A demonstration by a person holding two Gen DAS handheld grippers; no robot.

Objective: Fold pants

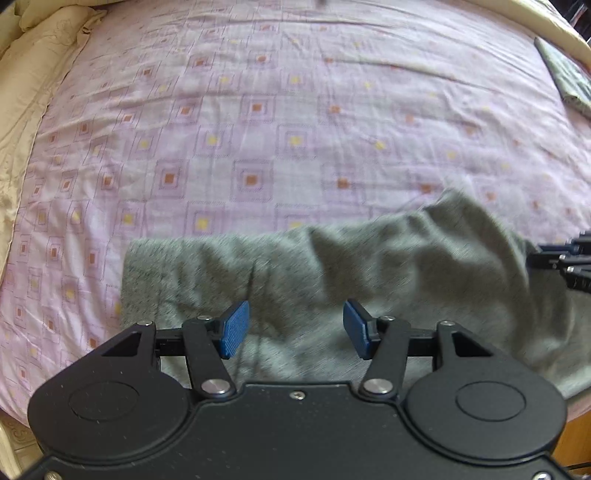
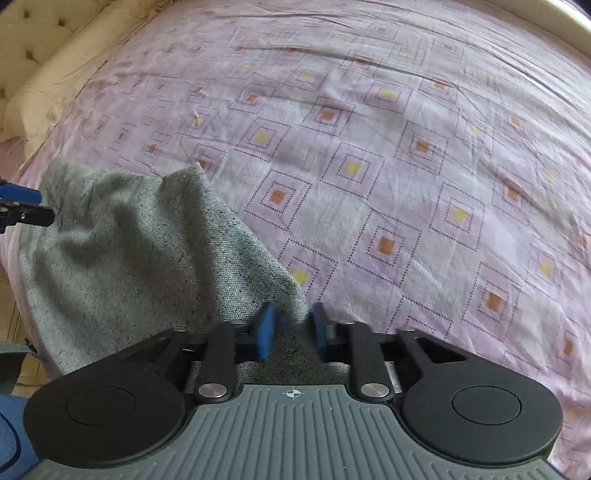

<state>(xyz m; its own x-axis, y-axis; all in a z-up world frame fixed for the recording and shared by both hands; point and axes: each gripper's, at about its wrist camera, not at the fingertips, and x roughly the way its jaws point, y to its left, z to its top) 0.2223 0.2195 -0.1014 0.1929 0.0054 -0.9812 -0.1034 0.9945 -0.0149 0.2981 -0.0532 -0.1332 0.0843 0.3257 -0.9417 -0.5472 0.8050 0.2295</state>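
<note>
Grey pants [image 1: 332, 266] lie crumpled along the near edge of the bed. My left gripper [image 1: 295, 328] hovers open just above them, its blue pads wide apart with nothing pinched. My right gripper [image 2: 293, 330] is shut on a corner of the pants [image 2: 129, 258], and the cloth rises in a tented fold from the sheet to its pads. In the left wrist view the right gripper [image 1: 565, 266] shows at the pants' raised right end. The left gripper [image 2: 22, 210] appears at the left edge of the right wrist view.
A pink sheet [image 1: 258, 110] with square patterns covers the bed. A beige quilt [image 1: 37, 74] is bunched along the left side, by a tufted headboard [image 2: 29, 29]. A folded greenish cloth [image 1: 565, 77] lies at the far right corner.
</note>
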